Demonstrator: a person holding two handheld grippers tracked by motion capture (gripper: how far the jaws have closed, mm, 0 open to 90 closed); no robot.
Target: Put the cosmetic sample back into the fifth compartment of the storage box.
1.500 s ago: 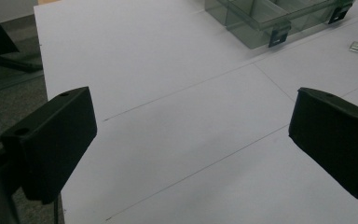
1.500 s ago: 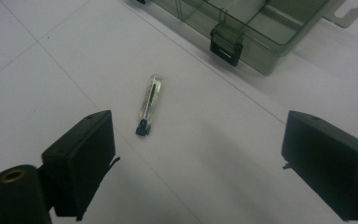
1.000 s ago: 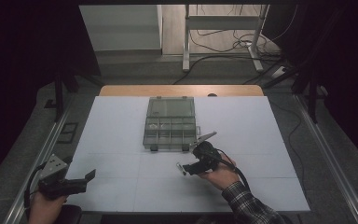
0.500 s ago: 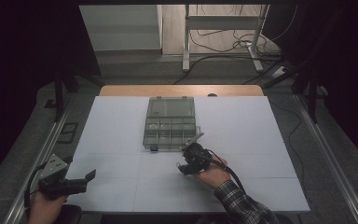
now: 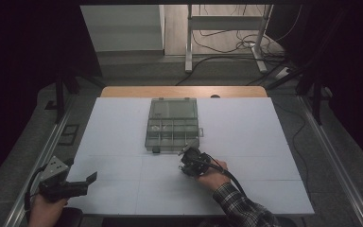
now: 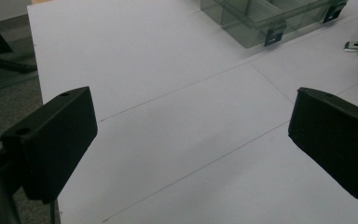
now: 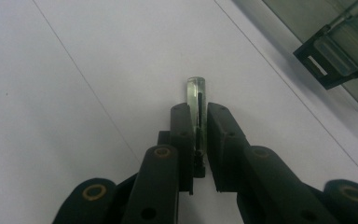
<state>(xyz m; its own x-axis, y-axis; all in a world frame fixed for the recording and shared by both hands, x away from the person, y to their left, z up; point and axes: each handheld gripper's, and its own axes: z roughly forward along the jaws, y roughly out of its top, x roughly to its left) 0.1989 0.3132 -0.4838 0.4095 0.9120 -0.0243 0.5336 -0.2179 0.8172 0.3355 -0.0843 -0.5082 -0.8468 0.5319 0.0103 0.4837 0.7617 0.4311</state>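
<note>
The white table [image 5: 246,137] carries a clear, smoke-tinted compartment organizer box [image 5: 172,125] at its middle, toward the far edge, its lid standing open and its small black latches on the near wall. Since 1 second ago the right gripper [image 5: 188,156] has moved left and slightly farther away, from a spot off the box's near-right corner to one just beside the near wall, close to a latch; the person's right hand [image 5: 211,174] and plaid sleeve [image 5: 238,208] have followed it. In the right gripper view the latch [image 7: 332,58] sits up and to the right, and the jaws are pinched narrowly on a small, flat, transparent piece [image 7: 196,105] with a dark line through it, its rounded end poking out beyond the tips; what the piece is I cannot tell. I judge the shift to mean that the piece is being carried toward the box, probably for 1 of its compartments, with the drop not yet made. The left gripper [image 5: 75,187] has not moved over that second: it rests at the near-left corner of the table, well apart from the box, its 2 jaws spread wide over bare surface and holding nothing.
</note>
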